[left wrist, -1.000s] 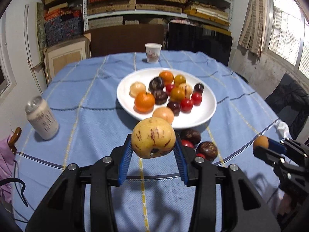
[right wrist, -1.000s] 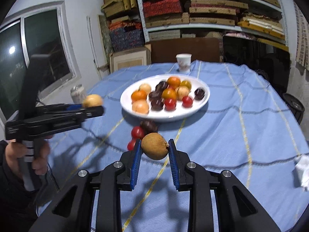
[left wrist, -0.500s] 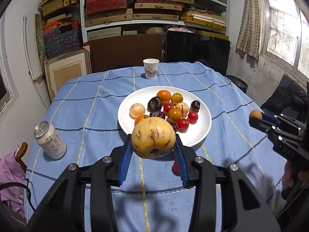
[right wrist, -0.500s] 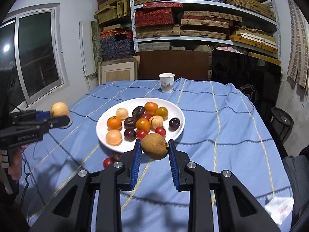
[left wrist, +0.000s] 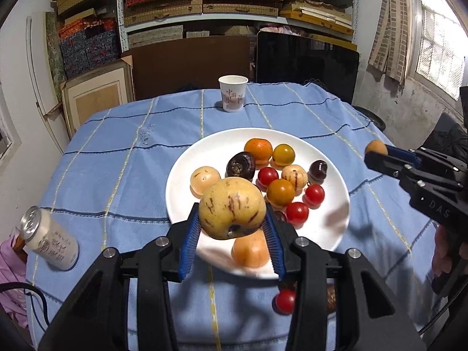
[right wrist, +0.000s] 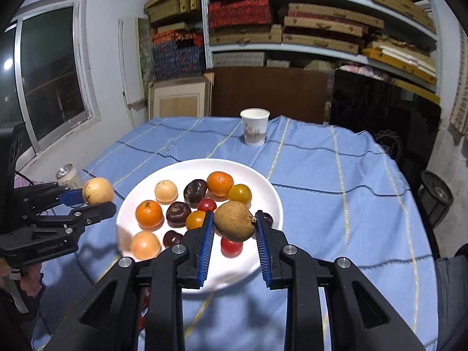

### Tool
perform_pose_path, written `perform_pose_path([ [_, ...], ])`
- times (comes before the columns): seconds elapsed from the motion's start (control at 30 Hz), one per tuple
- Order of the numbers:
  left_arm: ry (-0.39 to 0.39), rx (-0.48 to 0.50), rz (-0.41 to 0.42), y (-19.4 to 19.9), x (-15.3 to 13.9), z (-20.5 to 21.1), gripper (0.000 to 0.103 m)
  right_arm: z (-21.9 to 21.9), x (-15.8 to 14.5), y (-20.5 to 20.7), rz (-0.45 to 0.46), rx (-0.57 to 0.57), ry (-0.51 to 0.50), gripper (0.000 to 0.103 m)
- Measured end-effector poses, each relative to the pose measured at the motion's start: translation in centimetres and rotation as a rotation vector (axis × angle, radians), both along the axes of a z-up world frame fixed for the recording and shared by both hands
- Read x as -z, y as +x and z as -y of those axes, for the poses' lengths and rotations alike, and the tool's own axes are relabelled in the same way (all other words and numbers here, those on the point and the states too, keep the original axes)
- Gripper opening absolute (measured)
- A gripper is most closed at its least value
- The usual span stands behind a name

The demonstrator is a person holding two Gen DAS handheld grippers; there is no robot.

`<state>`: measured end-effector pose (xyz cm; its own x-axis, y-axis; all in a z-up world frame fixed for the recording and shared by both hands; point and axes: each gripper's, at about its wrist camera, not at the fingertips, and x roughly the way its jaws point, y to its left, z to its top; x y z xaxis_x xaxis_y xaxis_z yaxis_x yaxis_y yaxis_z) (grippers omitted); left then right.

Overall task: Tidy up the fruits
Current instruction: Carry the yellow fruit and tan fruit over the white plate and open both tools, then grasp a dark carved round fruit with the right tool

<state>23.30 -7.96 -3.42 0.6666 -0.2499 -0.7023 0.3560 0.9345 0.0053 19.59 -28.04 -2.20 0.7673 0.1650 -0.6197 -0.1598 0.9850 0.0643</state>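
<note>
My left gripper (left wrist: 232, 235) is shut on a yellow fruit with purple streaks (left wrist: 232, 212), held above the near rim of the white plate (left wrist: 330, 225). My right gripper (right wrist: 234, 235) is shut on a brown fruit (right wrist: 235, 220), held above the plate's (right wrist: 257, 184) near right part. The plate holds several fruits: oranges, red tomatoes, dark passion fruits, pale yellow ones. A red tomato (left wrist: 285, 301) lies on the cloth in front of the plate. The right gripper also shows in the left wrist view (left wrist: 377, 150), and the left gripper in the right wrist view (right wrist: 96, 197).
A blue checked cloth (left wrist: 117, 152) covers the table. A paper cup (left wrist: 232, 98) stands at the far edge. A drink can (left wrist: 49, 241) stands at the near left. Shelves with boxes (right wrist: 292, 29) line the back wall.
Both grippers have risen and moved forward with their fruits, from in front of the plate to above its near part. The plate now lies closer beneath them.
</note>
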Motion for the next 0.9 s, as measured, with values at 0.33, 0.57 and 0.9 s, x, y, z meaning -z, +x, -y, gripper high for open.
perform_pose_path([
  [0.33, 0.023, -0.005, -0.049, 6.1, 2.3, 2.5, 0.053, -1.2, 3.8, 6.1, -0.107, -0.044, 0.026, 0.05],
  [0.57, -0.042, -0.055, 0.004, 4.3, 0.4, 0.3, 0.074, -1.0, 2.6, 4.3, -0.075, -0.028, 0.026, 0.053],
  [0.9, -0.003, 0.018, -0.038, -5.8, 2.6, -2.8, 0.083, -3.9, 5.0, -7.5, -0.13, -0.13, 0.023, 0.053],
])
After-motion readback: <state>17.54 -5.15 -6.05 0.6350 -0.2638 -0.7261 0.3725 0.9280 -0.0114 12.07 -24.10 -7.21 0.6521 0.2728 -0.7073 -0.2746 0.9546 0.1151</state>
